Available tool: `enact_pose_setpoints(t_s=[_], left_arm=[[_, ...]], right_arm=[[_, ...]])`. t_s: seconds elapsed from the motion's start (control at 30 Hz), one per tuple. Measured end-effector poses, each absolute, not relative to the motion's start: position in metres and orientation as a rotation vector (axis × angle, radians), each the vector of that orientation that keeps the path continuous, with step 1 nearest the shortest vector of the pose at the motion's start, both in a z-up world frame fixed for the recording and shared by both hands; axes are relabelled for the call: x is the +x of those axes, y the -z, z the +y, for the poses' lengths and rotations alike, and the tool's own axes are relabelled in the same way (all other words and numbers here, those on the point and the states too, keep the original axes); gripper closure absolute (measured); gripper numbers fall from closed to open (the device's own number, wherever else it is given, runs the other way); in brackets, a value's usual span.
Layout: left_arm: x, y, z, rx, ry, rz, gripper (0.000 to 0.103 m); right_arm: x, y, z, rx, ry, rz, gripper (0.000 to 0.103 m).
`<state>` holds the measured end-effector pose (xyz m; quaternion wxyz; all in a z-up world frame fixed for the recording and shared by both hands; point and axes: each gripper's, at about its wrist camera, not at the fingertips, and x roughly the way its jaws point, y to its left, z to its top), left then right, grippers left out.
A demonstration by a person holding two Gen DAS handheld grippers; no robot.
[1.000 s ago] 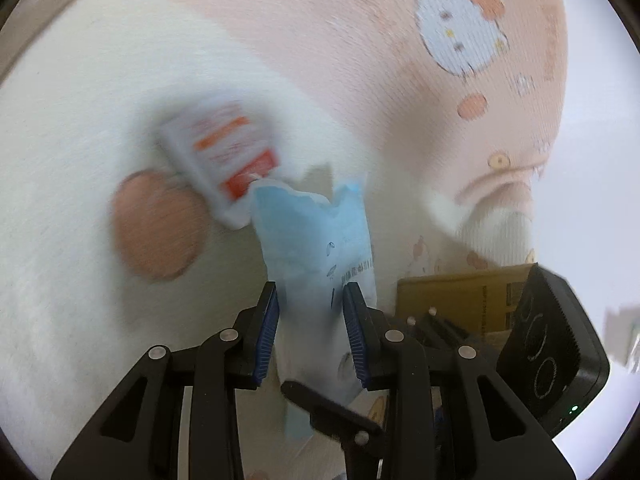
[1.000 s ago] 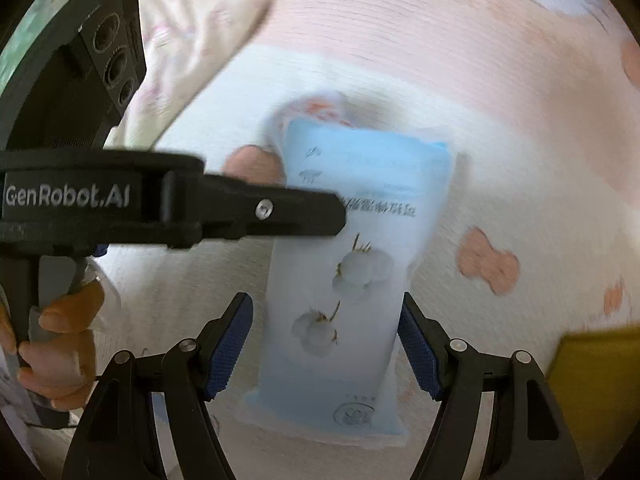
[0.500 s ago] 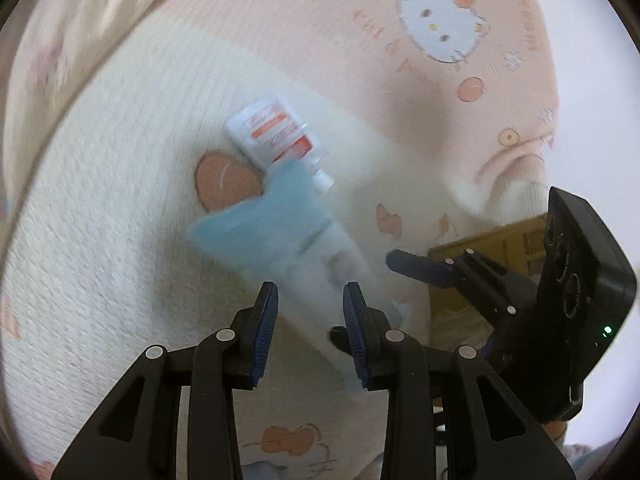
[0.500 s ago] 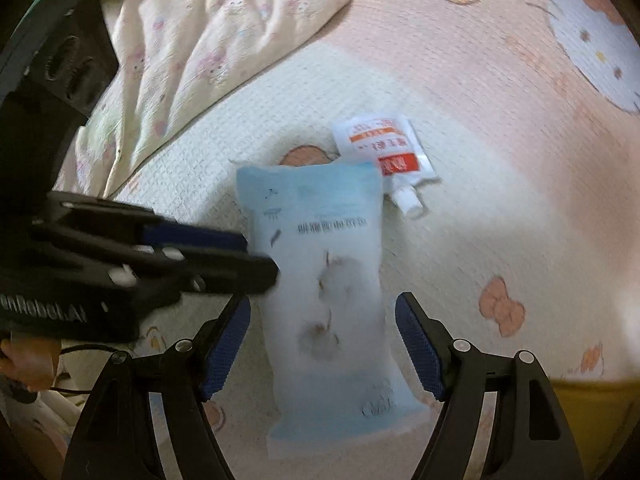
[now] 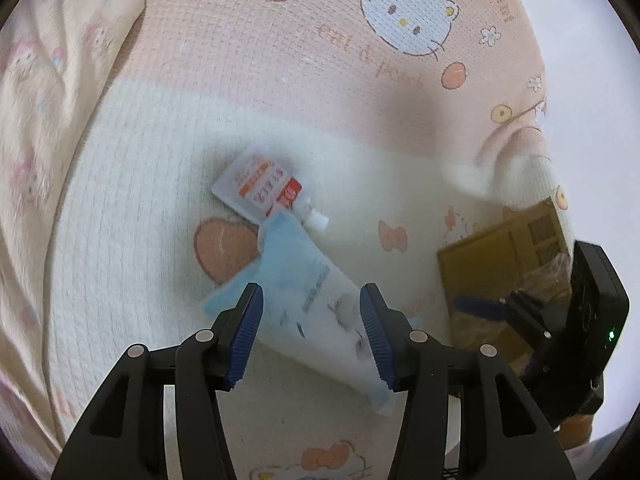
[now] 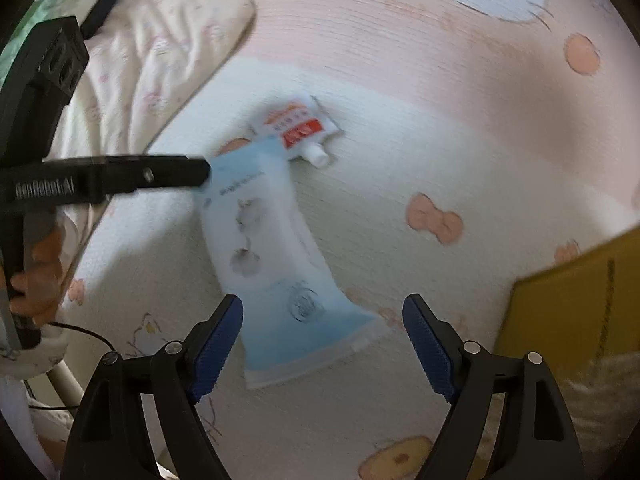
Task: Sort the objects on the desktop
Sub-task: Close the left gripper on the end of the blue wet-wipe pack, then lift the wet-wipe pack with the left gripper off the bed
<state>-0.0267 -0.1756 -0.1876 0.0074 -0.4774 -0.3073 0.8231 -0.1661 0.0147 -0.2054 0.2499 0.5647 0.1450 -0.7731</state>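
A pale blue, flat plastic pouch printed with cotton bolls lay on a cream and pink cartoon-cat blanket, its top corner overlapping a small white spouted sachet with an orange-and-red label. The left claw hovered above the pouch, jaws opening, pads off it. The right claw was opening too, gripping nothing. A brown cardboard box sat nearby.

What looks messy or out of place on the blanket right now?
The blue pack lies askew on the blanket, its top corner overlapping the small white spout pouch, which is also slanted. Nothing looks spilled or torn. Both tongs are opening and grip nothing.
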Motion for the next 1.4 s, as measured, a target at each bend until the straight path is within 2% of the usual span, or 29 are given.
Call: enact_pose_setpoints(t_s=[0.17,0.43,0.6,0.8,0.9,1.07,1.13,1.2,1.23,1.3,1.4], left_arm=[[-0.043,0.189,-0.169,-1.572,-2.644,-0.757,0.048],[-0.048,0.209,-0.174,-1.633,-2.540,-0.832,0.048],[-0.041,0.214,-0.171,-1.656,-2.502,-0.831,0.048],[-0.024,0.213,-0.163,-1.694,-2.467,-0.800,0.048],[-0.009,0.213,-0.160,-1.715,-2.436,-0.842,0.048],[0.012,0.211,-0.157,-1.741,-2.432,-0.880,0.048],[0.016,0.213,-0.160,-1.755,-2.417,-0.910,0.048],[0.018,0.215,-0.162,-1.766,-2.416,-0.926,0.048],[0.018,0.216,-0.164,-1.774,-2.421,-0.925,0.048],[0.017,0.217,-0.166,-1.780,-2.429,-0.939,0.048],[0.016,0.218,-0.169,-1.758,-2.421,-0.977,0.048]], right_arm=[[-0.166,0.209,0.019,1.604,2.104,0.349,0.021],[-0.151,0.237,0.013,1.714,2.040,0.295,0.021],[-0.143,0.251,0.003,1.724,2.022,0.380,0.021],[-0.149,0.255,-0.001,1.604,2.077,0.474,0.020],[-0.158,0.253,0.006,1.559,2.077,0.380,0.015],[-0.169,0.251,0.022,1.521,2.061,0.098,0.013],[-0.172,0.260,0.029,1.545,2.034,-0.083,0.011],[-0.169,0.281,0.036,1.600,1.969,-0.298,0.000],[-0.164,0.281,0.041,1.521,2.013,-0.369,0.000],[-0.155,0.281,0.043,1.469,2.066,-0.404,0.000],[-0.159,0.279,0.030,1.472,2.091,-0.344,0.000]])
